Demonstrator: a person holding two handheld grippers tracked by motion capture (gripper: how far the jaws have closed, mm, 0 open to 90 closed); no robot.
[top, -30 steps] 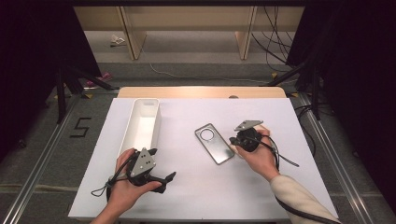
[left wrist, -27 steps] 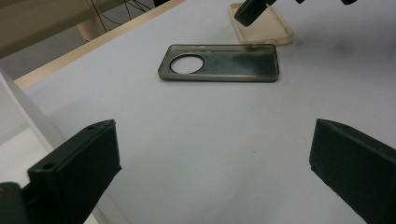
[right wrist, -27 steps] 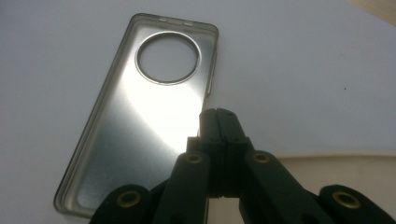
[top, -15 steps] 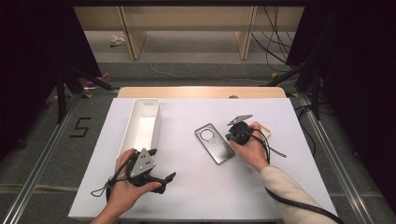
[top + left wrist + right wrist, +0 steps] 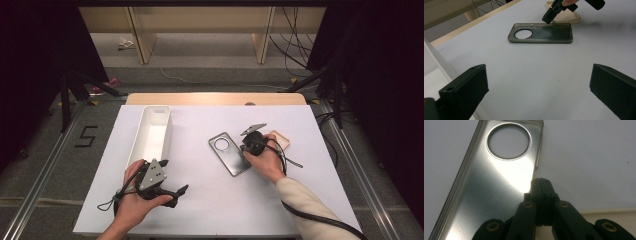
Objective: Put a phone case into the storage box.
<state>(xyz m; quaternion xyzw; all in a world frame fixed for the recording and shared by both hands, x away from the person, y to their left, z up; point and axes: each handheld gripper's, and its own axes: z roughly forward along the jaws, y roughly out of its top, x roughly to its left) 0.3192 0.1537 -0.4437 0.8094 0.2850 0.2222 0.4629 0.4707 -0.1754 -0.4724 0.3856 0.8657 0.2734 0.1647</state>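
Right tongs [image 5: 541,185] are clenched, jaws pressed together w/ nothing between them, tips down at the long edge of the phone case [image 5: 229,153], touching or just above it; can't tell which. Case lies flat on the white worktop [image 5: 210,200], open side up, round camera hole at the end farther from the right tongs' tips. Left tongs [image 5: 172,192] are released, jaws wide apart, resting low on the worktop well short of the case, which sits ahead of them betw. the jaws' line of sight. White tray [image 5: 151,134] is beside the left tongs; a small tan lid-like piece [image 5: 280,138] is just beyond the right tongs.

Handling, as a guess: case looks thin, light, glossy, prob. flexible, so slippery & apt to skid if pushed. Best hold: pinch the raised side rim along a long edge, one jaw inside, one outside.
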